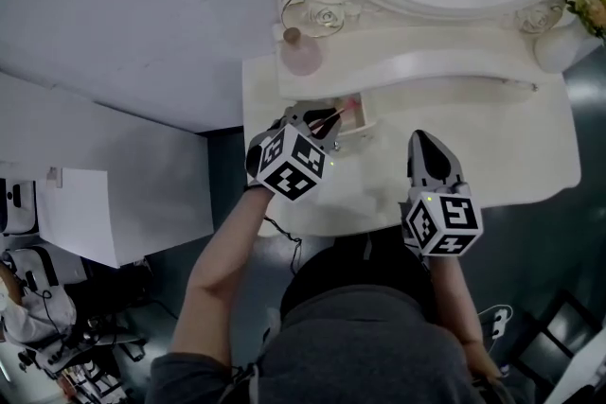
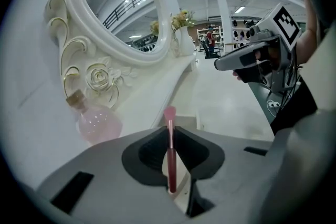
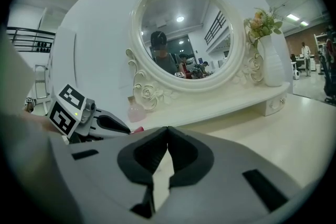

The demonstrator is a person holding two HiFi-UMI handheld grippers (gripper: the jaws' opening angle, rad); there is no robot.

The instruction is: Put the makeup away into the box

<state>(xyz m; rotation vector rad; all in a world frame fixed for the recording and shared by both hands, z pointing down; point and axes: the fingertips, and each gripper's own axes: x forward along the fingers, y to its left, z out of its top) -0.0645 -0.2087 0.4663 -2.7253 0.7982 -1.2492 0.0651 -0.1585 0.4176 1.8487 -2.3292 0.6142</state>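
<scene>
One pink brush (image 2: 171, 165) in left tongs (image 2: 169, 131), one perfume bottle (image 2: 100, 123)

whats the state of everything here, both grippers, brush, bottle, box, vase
left gripper: shut on the pink brush
pink brush: gripped by its handle, bristles pointing away from the gripper
right gripper: shut, nothing between its jaws
perfume bottle: upright, corked
box: open at the top, as far as the head view shows
vase: upright, flowers in it
</scene>
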